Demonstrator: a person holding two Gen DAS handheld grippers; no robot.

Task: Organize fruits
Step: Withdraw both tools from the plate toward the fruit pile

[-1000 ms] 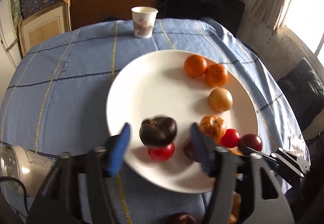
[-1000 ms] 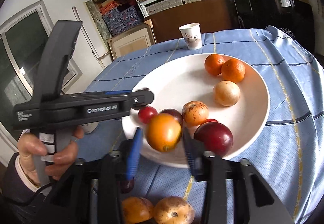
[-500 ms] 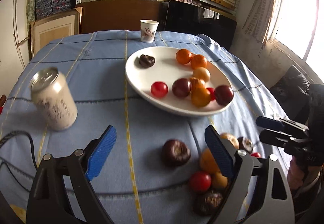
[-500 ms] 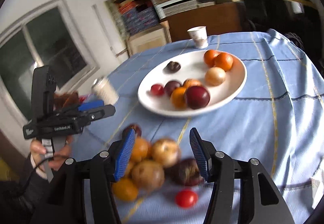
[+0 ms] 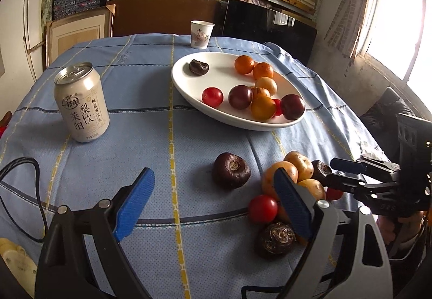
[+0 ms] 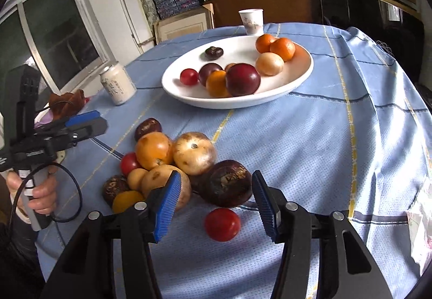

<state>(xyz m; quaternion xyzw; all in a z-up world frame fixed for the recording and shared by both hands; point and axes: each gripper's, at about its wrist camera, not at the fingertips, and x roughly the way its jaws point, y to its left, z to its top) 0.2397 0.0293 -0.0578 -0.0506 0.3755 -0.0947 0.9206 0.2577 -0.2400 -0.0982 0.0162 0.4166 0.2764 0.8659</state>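
A white plate holds several fruits: oranges, a pale round one, dark plums, a red tomato and a dark chestnut-like fruit. A loose pile of fruit lies on the blue cloth near me. A dark purple fruit lies alone ahead of my left gripper, which is open and empty. My right gripper is open and empty, its pads either side of a dark fruit, with a red tomato just below.
A drink can stands at the left of the table. A paper cup stands behind the plate. A black cable trails at the near left. Shelves and boxes line the back wall.
Both grippers let go of their fruit on the plate and pulled back towards the near pile. The dark fruit and the orange now lie on the plate.
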